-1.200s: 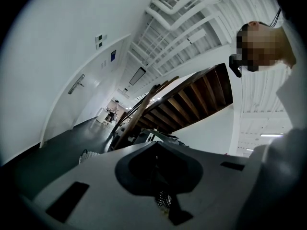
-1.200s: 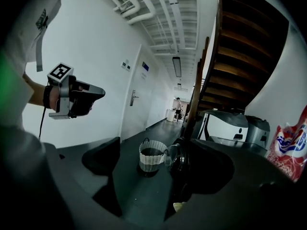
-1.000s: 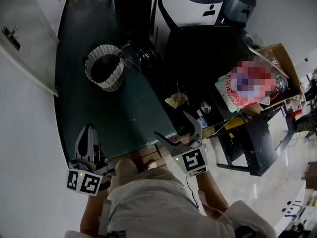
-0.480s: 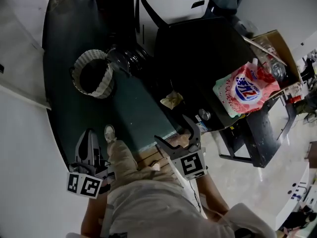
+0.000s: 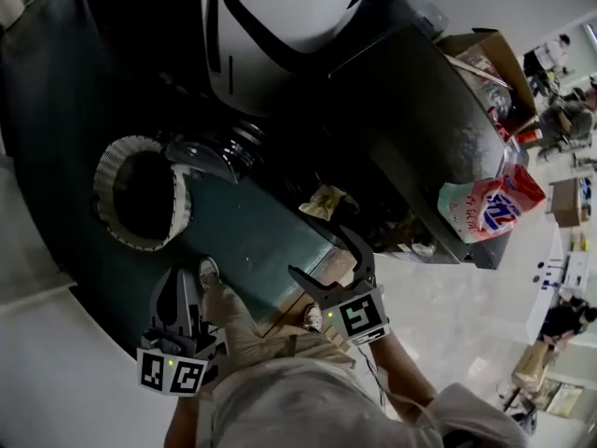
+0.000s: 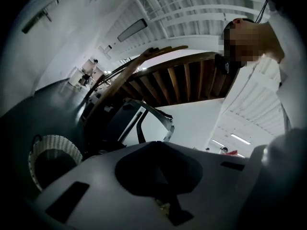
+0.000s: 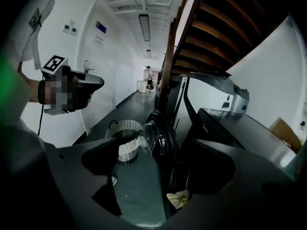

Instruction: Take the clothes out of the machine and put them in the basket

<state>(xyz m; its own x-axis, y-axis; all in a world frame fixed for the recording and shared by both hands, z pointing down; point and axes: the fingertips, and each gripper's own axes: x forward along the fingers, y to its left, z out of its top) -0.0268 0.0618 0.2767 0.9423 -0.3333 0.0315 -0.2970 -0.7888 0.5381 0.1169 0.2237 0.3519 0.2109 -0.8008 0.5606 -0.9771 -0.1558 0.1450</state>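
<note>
Clothes: one pale yellowish cloth (image 5: 326, 201) hangs out of the drum mouth at the front of the machine (image 5: 410, 110), low, just above the mat (image 5: 256, 241). Whatever else is inside is too dark to tell. The door (image 5: 219, 152) stands open and sticks out between the mouth and the basket (image 5: 104, 171) — the basket sits on the mat just past the door.

The right gripper (image 5: 326, 255) is the one nearer the cloth and is aimed down toward it. Its fingers are spread wide with nothing between them (its own view shows only mat and cloth through the gap). The left gripper (image 5: 179, 286) hangs well back by the person's shoe (image 5: 207, 271), fingers together, holding nothing. Nothing is grabbed yet.

Risks, as I judge them:
- A shallow pinch on the dangling edge lets the cloth slip and land on the mat.
- On a reach into the dark drum, a finger could catch the rim or seal.
- The open door blocks the straight line to the basket, so a trailing cloth may snag on it or drop short.
- The basket looks light — a bump could tip it.
</note>
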